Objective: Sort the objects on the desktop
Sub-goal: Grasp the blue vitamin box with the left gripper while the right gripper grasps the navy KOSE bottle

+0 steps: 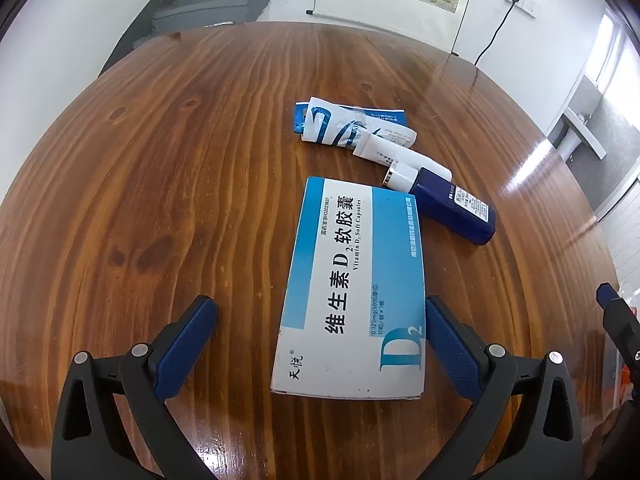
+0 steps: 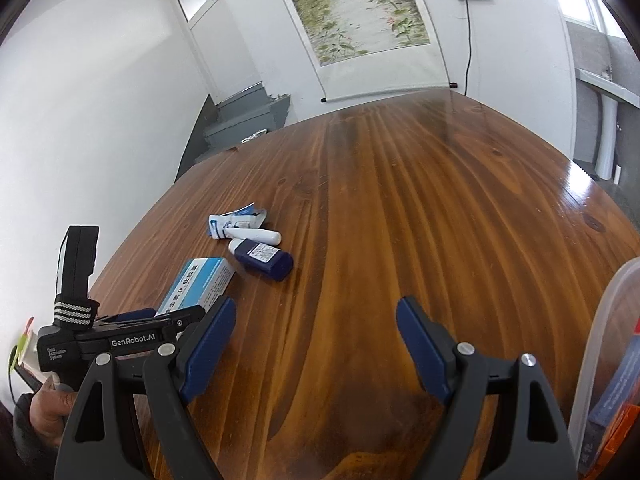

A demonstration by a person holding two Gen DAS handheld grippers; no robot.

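Left wrist view: your left gripper (image 1: 320,320) stands spread wide over the wooden table (image 1: 160,180), pinching nothing. Its left pad (image 1: 184,344) sits well clear of the blue-and-white box (image 1: 352,292), which lies flat between the jaws toward the right side; the right pad (image 1: 452,348) is just beside the box's right edge, and you cannot tell whether it touches. The box reads "Vitamin D2 Soft Capsules", with Chinese lettering and a large "D2". Beyond its far end lie a crumpled blue-and-white leaflet (image 1: 340,124), a white tube (image 1: 400,156) and a dark blue bottle (image 1: 452,208) with a white cap and small unreadable print.

In your right wrist view, "GenRobot.AI" shows on the left device at far left. Your right gripper (image 2: 316,344) is spread over bare wood, empty, the box (image 2: 200,284) well to its left. A translucent bin (image 2: 600,344) stands at the right edge.
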